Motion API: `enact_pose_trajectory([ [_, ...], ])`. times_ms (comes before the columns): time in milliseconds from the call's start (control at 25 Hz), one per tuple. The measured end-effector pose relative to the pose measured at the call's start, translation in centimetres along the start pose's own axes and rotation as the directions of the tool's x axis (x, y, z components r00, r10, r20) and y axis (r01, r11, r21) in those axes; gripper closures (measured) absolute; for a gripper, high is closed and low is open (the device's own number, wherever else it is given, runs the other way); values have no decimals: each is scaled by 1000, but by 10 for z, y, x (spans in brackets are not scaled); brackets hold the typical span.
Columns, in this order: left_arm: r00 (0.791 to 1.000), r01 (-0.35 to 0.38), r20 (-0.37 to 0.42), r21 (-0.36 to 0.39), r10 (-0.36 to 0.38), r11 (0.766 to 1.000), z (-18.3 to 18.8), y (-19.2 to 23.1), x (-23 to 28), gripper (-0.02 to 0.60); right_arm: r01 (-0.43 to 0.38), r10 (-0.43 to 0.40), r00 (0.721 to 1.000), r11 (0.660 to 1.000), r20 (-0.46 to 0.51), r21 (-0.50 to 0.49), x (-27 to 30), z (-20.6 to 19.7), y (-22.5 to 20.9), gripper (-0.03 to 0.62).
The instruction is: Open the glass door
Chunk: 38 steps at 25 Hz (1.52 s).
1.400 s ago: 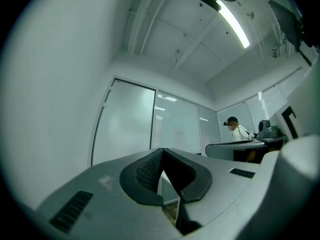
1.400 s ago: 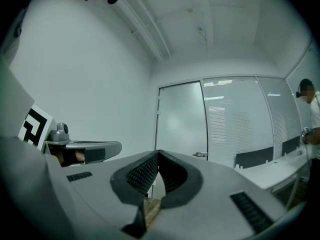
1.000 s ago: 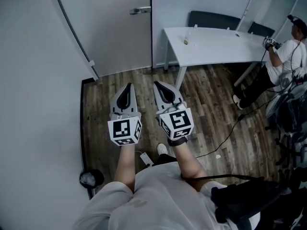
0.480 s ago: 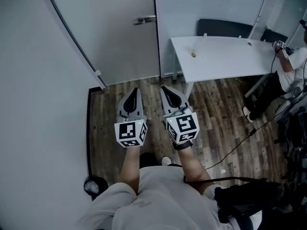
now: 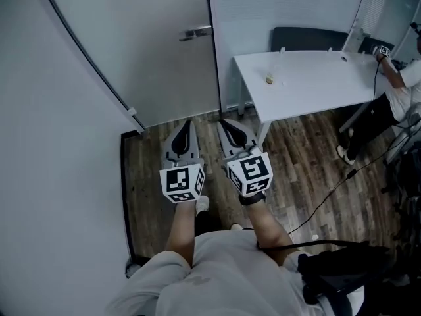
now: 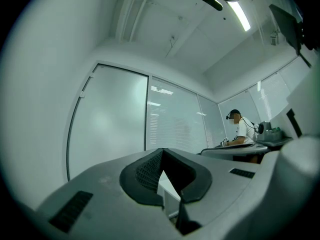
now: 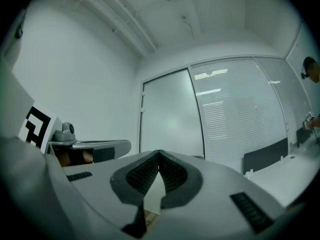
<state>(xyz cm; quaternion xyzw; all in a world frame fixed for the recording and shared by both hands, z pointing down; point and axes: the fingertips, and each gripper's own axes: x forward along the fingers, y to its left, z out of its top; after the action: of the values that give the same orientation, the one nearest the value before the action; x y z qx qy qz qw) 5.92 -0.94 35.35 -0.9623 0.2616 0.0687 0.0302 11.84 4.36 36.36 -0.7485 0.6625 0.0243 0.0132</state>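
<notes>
Glass door (image 5: pixel 164 58) at 11 o'clock in head view: frosted, looks shut, lever handle (image 5: pixel 196 33) on its right edge near 12. Left gripper (image 5: pixel 187 124) and right gripper (image 5: pixel 223 122) side by side at centre, both pointing toward 12, tips well short of the door, over dark wood floor (image 5: pixel 302 163). Marker cubes at each wrist. White desk (image 5: pixel 316 78) at 2 o'clock with a small object (image 5: pixel 270 79) on top, dark chair (image 5: pixel 309 39) behind it. Second person (image 5: pixel 402 78) at 3 o'clock, frame edge. Black cable (image 5: pixel 329 196) across the floor at 4.

Left gripper view: left gripper (image 6: pixel 161 151) clenched, pad tips touching, nothing between. Glass door (image 6: pixel 107 129) at 9 to 10 o'clock beyond the jaws, apart from them. Blinds panel at 12, person (image 6: pixel 241 129) at the desk at 3.

Right gripper view: right gripper (image 7: pixel 160 153) likewise clamped shut on nothing, pads meeting at the tip. Glass door (image 7: pixel 170 119) dead ahead at 12 o'clock, not touched. Blinds wall (image 7: pixel 240 119) at 2, chair back (image 7: pixel 265 156) at 4.
</notes>
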Motion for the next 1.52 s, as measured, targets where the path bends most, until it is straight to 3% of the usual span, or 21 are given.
enact_pose_trajectory([
  [440, 988, 147, 52, -25, -145, 989, -6, 124, 131, 580, 140, -139, 990, 990, 20, -29, 172, 7, -22, 591],
  [720, 971, 235, 68, -91, -229, 968, -22, 174, 187, 580, 220, -221, 975, 975, -2, -28, 239, -3, -35, 591],
  [1120, 965, 261, 26, -106, -260, 959, -61, 172, 279, 580, 258, -258, 965, 966, -36, -16, 296, -27, -107, 591],
  [1320, 980, 197, 23, -66, -196, 978, -71, 181, 333, 580, 202, -202, 979, 979, 0, -1, 339, -30, -151, 591],
  [1520, 987, 155, 54, -7, -154, 988, -50, 183, 397, 580, 156, -156, 987, 988, 40, -4, 384, -7, -210, 591],
])
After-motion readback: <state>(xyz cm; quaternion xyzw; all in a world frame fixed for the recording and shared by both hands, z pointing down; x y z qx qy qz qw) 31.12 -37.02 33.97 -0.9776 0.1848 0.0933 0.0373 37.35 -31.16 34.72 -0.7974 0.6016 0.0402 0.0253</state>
